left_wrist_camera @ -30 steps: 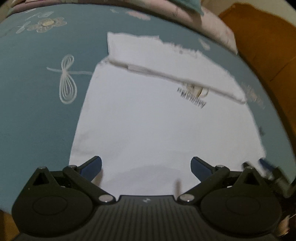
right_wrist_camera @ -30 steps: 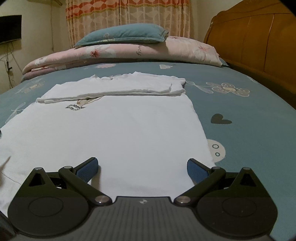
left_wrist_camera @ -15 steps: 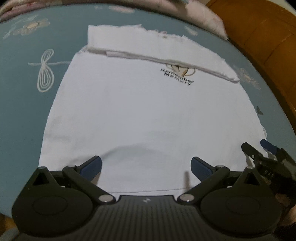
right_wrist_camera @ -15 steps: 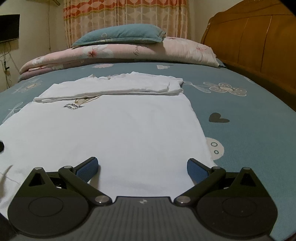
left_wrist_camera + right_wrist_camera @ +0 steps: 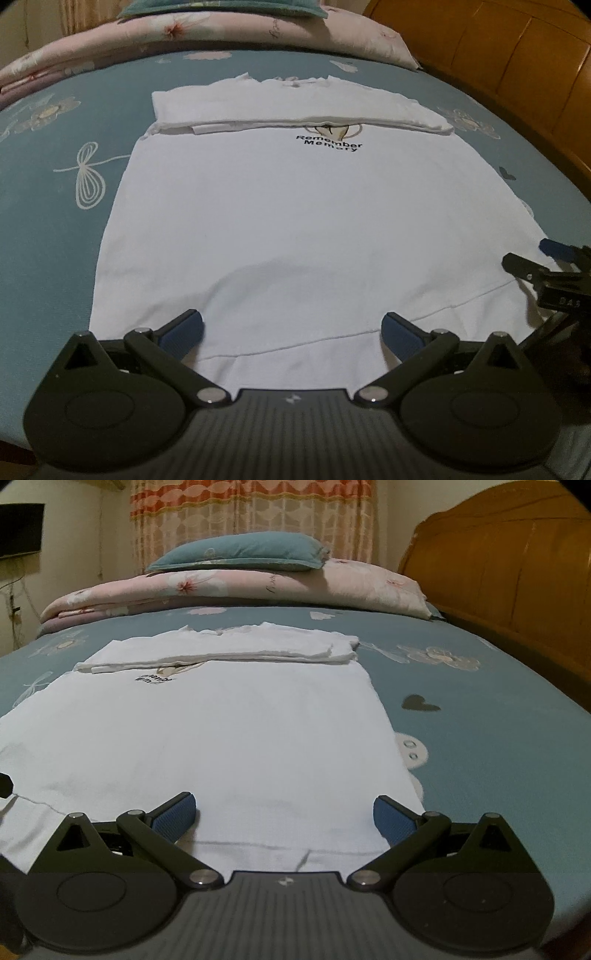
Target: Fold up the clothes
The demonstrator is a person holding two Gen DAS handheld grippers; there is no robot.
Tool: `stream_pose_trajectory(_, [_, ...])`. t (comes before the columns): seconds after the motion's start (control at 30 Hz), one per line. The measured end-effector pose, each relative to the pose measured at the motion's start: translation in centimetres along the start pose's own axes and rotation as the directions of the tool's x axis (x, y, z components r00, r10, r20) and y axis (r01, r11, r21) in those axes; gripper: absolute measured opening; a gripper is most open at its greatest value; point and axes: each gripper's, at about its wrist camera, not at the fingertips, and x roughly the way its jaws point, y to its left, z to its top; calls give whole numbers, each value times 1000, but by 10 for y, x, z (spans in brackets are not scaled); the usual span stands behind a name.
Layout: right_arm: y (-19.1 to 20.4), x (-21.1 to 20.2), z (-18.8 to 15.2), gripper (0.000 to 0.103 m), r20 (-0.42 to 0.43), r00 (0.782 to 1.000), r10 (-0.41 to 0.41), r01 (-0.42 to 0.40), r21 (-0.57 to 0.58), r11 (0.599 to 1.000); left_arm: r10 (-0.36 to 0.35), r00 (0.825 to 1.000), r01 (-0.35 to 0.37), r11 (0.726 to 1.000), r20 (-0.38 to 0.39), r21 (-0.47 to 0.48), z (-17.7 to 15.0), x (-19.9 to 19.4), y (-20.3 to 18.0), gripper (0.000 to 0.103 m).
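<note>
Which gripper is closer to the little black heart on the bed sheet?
Right. The right gripper sits at the shirt's hem corner on the heart's side; the left gripper is over toward the shirt's other side.

White T-shirt (image 5: 221, 738): flat on a blue patterned bedsheet (image 5: 498, 720), far end folded over, black print partly showing. Right gripper (image 5: 283, 818): jaws wide apart, low over the near hem. Behind: pink quilt (image 5: 258, 587), teal pillow (image 5: 240, 552), wooden headboard (image 5: 517, 572), curtain (image 5: 251, 513).
</note>
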Motion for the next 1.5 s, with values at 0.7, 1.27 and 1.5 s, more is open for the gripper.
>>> stream_pose_trajectory(0.7, [7,3,-5,103,55,998,-21,21,2,1000,3,989,-8,999,146,35,15,4,-20,102])
stream_pose_trajectory(1.27, [13,3,-10,103,95,994,-53,52,10,999,8,970,-26,997,243,69,-30,5,-38,102])
stream_pose_trajectory(1.5, [15,2,-10,103,94,993,-65,64,12,998,9,970,-27,997,243,72,-31,4,-36,102])
